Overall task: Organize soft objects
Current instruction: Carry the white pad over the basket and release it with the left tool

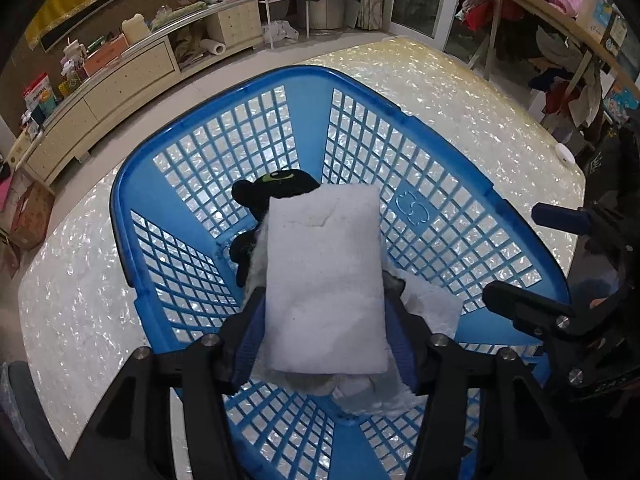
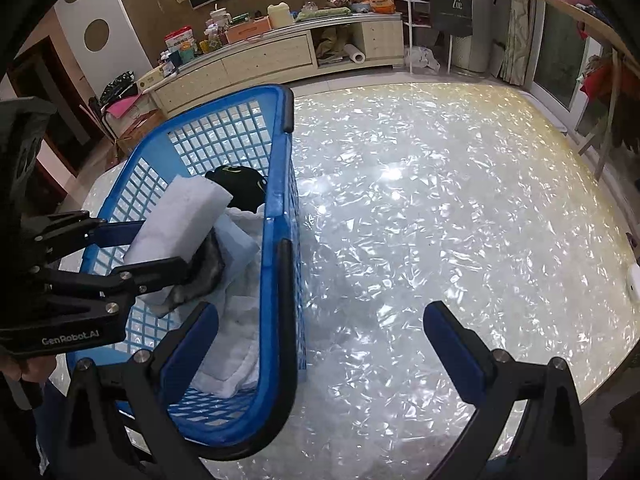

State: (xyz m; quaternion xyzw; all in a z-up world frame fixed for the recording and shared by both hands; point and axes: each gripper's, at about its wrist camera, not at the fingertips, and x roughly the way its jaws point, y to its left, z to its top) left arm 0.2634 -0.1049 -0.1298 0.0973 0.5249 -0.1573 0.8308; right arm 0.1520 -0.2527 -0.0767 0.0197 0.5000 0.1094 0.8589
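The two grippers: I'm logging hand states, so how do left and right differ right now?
The left gripper is shut on the white pad; the right gripper is open and holds nothing. The left is over the blue basket, above the black plush and white cloths; the right straddles the basket's near wall, one finger inside, the other over the table. Both have black frames with blue pads.

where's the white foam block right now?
Clamped in the left gripper, the white foam block hangs over the blue basket, above the white cloths and near the black plush toy.
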